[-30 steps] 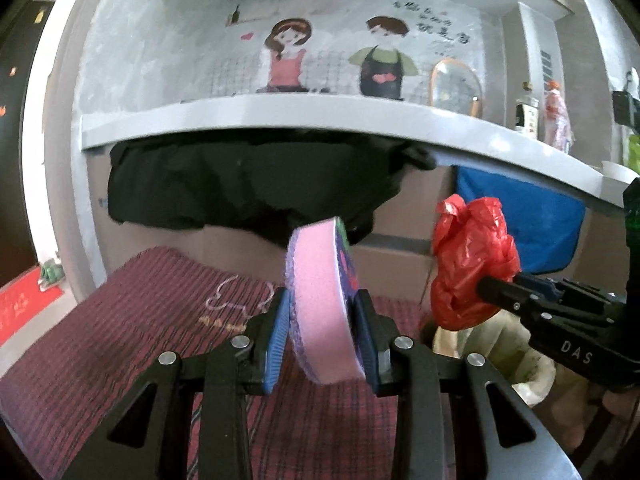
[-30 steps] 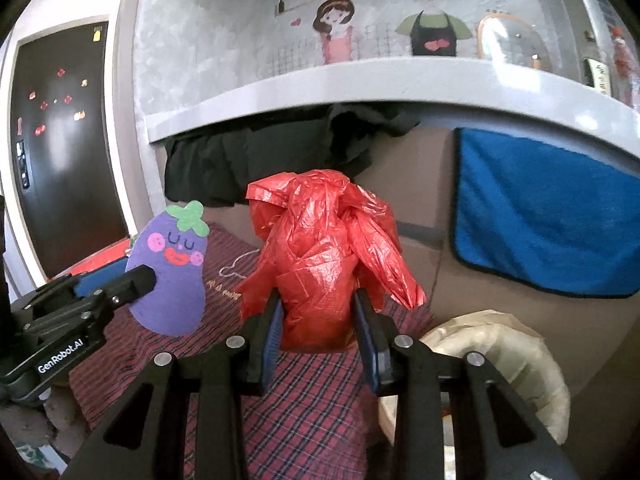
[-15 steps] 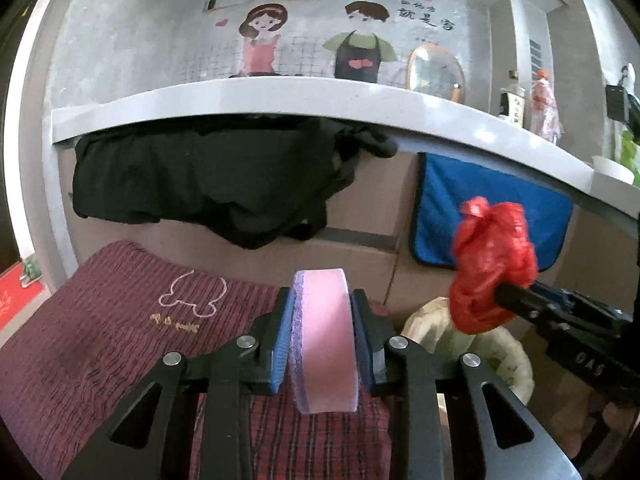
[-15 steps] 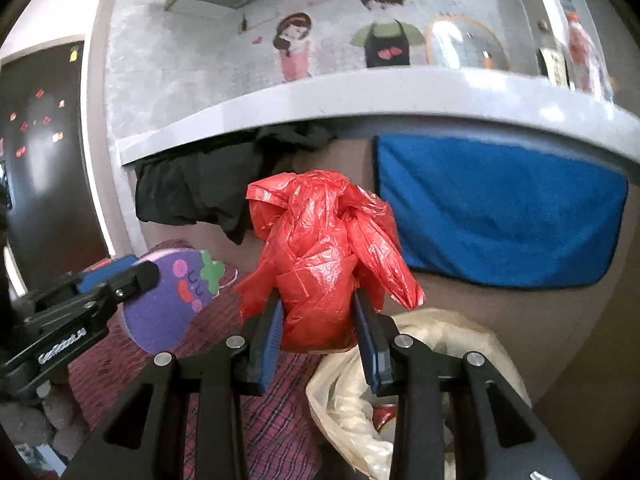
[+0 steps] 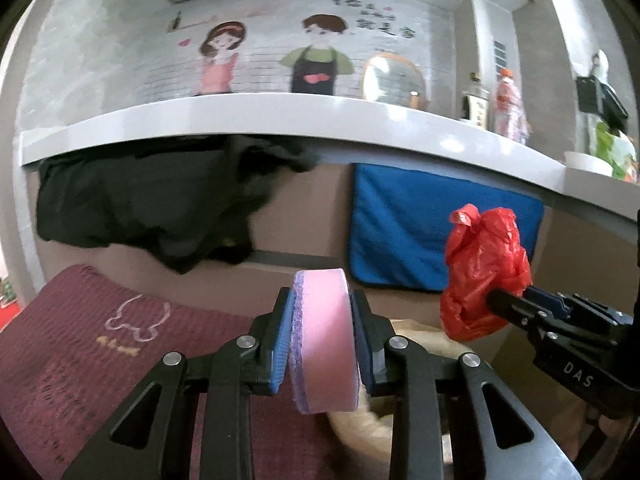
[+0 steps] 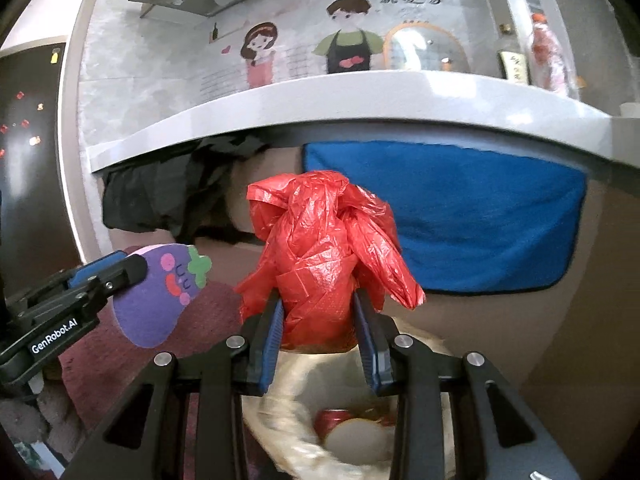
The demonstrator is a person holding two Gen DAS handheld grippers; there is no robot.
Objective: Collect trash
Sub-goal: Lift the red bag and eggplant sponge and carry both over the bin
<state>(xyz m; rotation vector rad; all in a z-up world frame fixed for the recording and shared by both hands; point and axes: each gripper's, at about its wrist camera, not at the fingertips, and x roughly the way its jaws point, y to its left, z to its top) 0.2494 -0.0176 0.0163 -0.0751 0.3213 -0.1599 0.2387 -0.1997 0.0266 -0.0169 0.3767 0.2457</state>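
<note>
Right hand-held gripper [image 6: 318, 334] clamps crumpled red bag [image 6: 324, 256]; left hand-held gripper [image 5: 322, 338] clamps purple eggplant sponge [image 5: 324, 340].

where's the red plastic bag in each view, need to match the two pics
Left wrist view: the red plastic bag sits at the right side, pinched by the right hand-held gripper reaching in from the right edge.
Right wrist view: the bag is at centre, clamped between that gripper's own fingers.
Shared landmark: the blue towel hanging behind the bag.

Crinkled glossy plastic bag [image 6: 320, 256]; matt foam sponge [image 5: 324, 336]; woven tablecloth [image 5: 72, 360].
</note>
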